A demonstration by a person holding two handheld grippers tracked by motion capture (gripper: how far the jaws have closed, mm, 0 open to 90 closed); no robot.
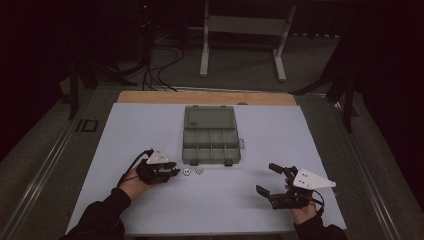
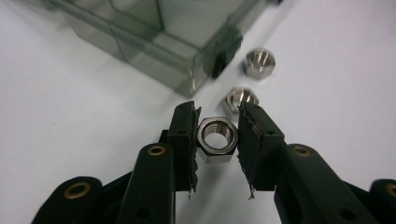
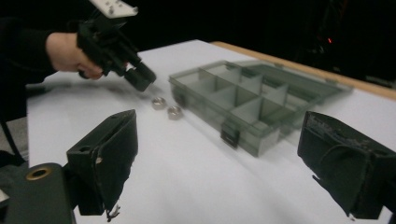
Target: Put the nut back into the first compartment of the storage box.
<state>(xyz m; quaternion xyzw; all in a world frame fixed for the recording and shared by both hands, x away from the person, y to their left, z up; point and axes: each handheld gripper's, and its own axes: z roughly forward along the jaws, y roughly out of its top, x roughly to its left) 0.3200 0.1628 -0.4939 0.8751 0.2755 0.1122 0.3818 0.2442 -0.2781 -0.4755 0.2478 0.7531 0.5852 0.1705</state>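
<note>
Two hand-held grippers work over a white worktop (image 1: 150,210), seen from above. At centre frame lies an open, smoky-clear plastic compartment box (image 1: 210,145), its lid folded back toward the top of the frame. Just below the box's lower left corner, two steel hex nuts (image 1: 192,171) lie side by side on the worktop.

The left gripper (image 1: 172,171) sits at lower left of the high view, held in a hand (image 1: 132,185) in a dark sleeve, its tip just beside those nuts. In the left gripper view, it (image 2: 217,140) clasps a third hex nut (image 2: 217,139) between its two black pads, threaded bore facing the camera. The two loose nuts lie beyond, in the upper right of that frame, near the box's black latch (image 2: 224,56).

The right gripper (image 1: 270,180) rests at lower right of the high view, well apart from the box. Its jaws are spread wide with nothing between them, as the right gripper view shows.
</note>
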